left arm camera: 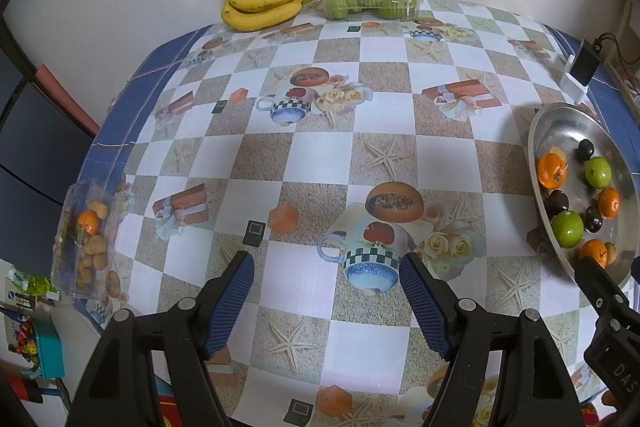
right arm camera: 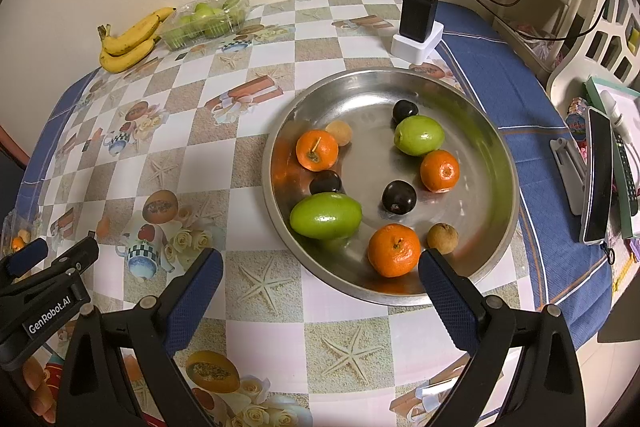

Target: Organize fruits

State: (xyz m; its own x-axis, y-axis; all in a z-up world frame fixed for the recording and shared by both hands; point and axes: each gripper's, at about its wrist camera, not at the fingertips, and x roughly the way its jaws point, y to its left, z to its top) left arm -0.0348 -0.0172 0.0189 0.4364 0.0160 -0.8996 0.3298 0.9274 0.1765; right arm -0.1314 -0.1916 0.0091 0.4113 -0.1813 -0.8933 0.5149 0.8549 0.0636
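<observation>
The left gripper (left arm camera: 326, 289) hangs at the bottom of its own view with its blue-padded fingers (left arm camera: 230, 301) spread well apart and nothing between them, only the patterned tablecloth (left arm camera: 304, 155) below. The right gripper (right arm camera: 320, 291) stands likewise wide apart and empty at the bottom of its view, its right pad just over the near rim of the round steel tray (right arm camera: 496, 163) without gripping anything. The tray fills the centre right of the right wrist view and shows at the right edge of the left wrist view. In it lie three glossy orange tangerines, the nearest one (right arm camera: 394, 250) just beyond the right pad, two smooth green oval fruits (right arm camera: 326, 215), three small dark, almost black round fruits (right arm camera: 399, 197) and two small tan ones (right arm camera: 442, 238), all loosely scattered and mixed. At the far edge of the table, in the upper left of the right wrist view, a bunch of yellow bananas (right arm camera: 130, 43) lies beside a clear plastic punnet (right arm camera: 208, 17) of green fruit. At the left edge of the left wrist view a second clear box (left arm camera: 86, 239) holds tan fruits and one tangerine. A black charger (right arm camera: 418, 15) on a white stand sits behind the tray.
</observation>
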